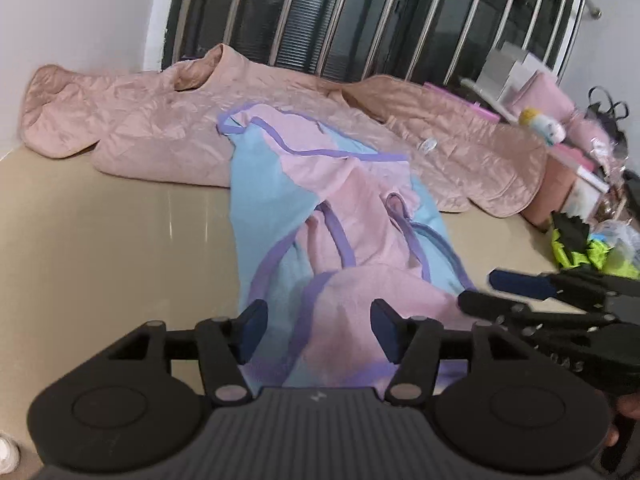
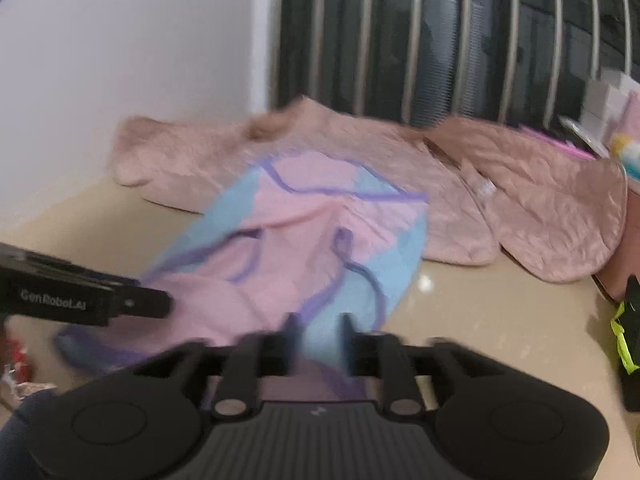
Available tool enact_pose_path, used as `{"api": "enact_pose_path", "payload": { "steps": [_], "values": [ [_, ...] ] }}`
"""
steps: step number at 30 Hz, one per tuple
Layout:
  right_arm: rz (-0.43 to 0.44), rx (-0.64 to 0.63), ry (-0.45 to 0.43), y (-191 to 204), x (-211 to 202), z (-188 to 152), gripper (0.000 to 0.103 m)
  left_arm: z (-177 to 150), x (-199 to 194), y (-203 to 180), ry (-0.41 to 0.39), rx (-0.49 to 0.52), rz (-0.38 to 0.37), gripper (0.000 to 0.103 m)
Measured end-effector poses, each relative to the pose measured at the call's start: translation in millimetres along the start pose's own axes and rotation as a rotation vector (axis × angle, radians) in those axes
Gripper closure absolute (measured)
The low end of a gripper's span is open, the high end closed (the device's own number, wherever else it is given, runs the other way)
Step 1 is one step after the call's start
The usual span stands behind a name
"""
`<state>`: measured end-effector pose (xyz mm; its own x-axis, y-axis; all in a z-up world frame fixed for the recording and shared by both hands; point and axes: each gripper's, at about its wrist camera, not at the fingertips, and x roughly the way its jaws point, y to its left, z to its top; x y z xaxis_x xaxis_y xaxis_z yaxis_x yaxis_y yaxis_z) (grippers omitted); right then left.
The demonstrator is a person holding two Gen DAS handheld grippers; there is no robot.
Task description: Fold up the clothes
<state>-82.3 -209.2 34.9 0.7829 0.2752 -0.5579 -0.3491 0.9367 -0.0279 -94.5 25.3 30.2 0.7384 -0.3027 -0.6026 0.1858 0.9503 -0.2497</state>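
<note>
Across the middle of the beige table lies a crumpled pink-and-blue garment, its far end overlapping a pink quilted jacket. Left gripper hovers over its near edge, jaws spread; right gripper likewise, jaws apart.

1. Your right wrist view is smeared with motion blur, so the right hand-held gripper fingertips look soft.
2. The garment near hem disappears under your left hand-held gripper.
3. Clutter at the right edge is cropped and unreadable.
</note>
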Motion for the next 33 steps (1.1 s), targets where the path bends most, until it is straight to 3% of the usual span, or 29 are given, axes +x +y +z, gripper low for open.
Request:
{"api": "enact_pose_path", "payload": {
  "steps": [3,6,8,11,13,14,15,16,18,21,22,24,27,30,33],
  "values": [
    [0.018,-0.028,0.045,4,7,-7,0.07,-8,-5,2,0.009,-0.001,0.023,0.046],
    [-0.02,0.028,0.077,0,15,-8,0.101,-14,-6,-4,0.02,0.056,0.079,0.05],
    [-0.011,0.088,0.045,-6,12,-3,0.101,-18,-6,-6,0.02,0.085,0.089,0.05],
    [-0.046,0.074,0.031,-10,15,0,0.1,-21,-7,-6,0.013,0.079,0.092,0.05],
    [-0.064,0.068,0.099,-12,22,0,0.087,-19,-15,-1,-0.013,0.043,0.107,0.05],
    [-0.057,0.08,0.101,-12,16,0,0.086,-18,-21,1,-0.03,0.027,0.107,0.05],
    [-0.048,0.093,0.082,-13,6,-1,0.083,-17,-26,4,-0.045,0.011,0.106,0.05],
    [-0.038,0.104,0.043,-12,-9,-2,0.072,-17,-32,8,-0.056,-0.005,0.102,0.05],
    [-0.02,0.099,-0.004,-8,-33,-7,0.062,-14,-39,17,-0.063,-0.048,0.091,0.05],
    [-0.012,0.078,0.032,1,-34,-19,0.071,1,-36,25,-0.07,-0.113,0.091,0.05],
    [-0.01,0.071,0.048,3,-33,-23,0.078,10,-29,23,-0.07,-0.092,0.106,0.05],
    [-0.006,0.056,0.079,9,-31,-31,0.083,26,-6,13,-0.06,-0.016,0.137,0.05],
    [-0.006,0.049,0.089,14,-29,-38,0.083,46,34,-6,-0.035,0.128,0.183,0.05],
    [-0.006,0.054,0.085,14,-30,-40,0.083,52,65,-7,0.011,0.154,0.251,0.051],
    [-0.009,0.056,0.079,13,-30,-41,0.083,54,73,11,-0.003,0.094,0.333,0.073]
  ]
}}
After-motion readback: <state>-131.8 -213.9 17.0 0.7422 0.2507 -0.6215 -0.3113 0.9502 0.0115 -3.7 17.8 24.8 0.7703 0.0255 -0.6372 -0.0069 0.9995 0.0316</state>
